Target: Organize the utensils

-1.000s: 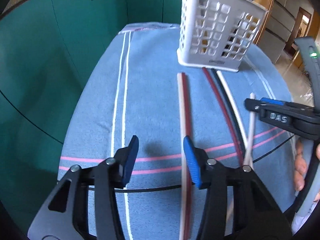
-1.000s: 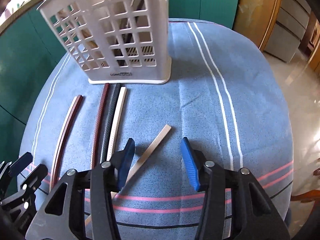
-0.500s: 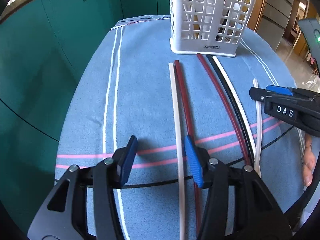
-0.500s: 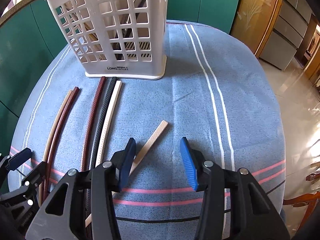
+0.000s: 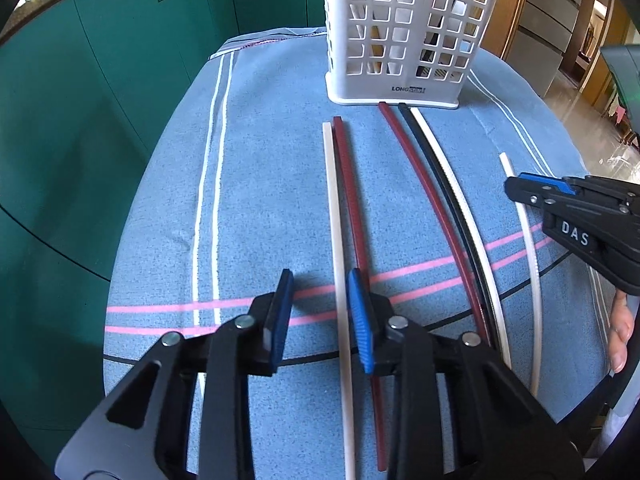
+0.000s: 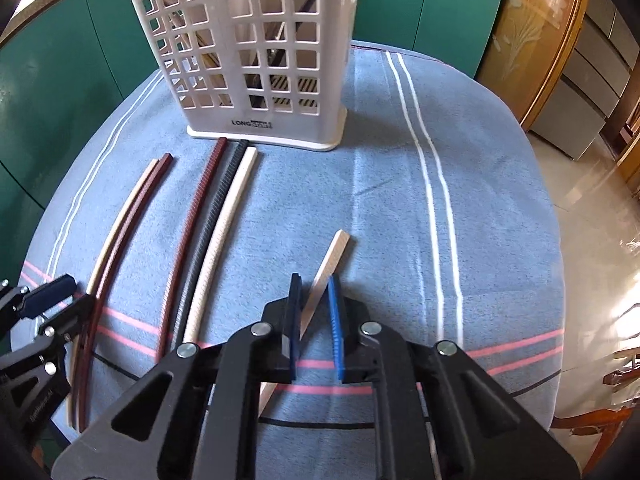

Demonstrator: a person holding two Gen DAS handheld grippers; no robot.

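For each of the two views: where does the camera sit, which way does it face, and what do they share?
Left wrist: on the left tool, looking down past its closing jaws, a cream chopstick between them; a thumb shows.
Right wrist: on the right tool, closing around the lone angled chopstick.
Shared: white basket, blue cloth, each other's tool.

Both grippers [image 5: 320, 316] [image 6: 316, 320] downward, jaws closing

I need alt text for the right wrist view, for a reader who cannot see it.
The right gripper is closing around a pale chopstick lying alone on a blue striped cloth. Five more chopsticks lie to its left, before a white basket.
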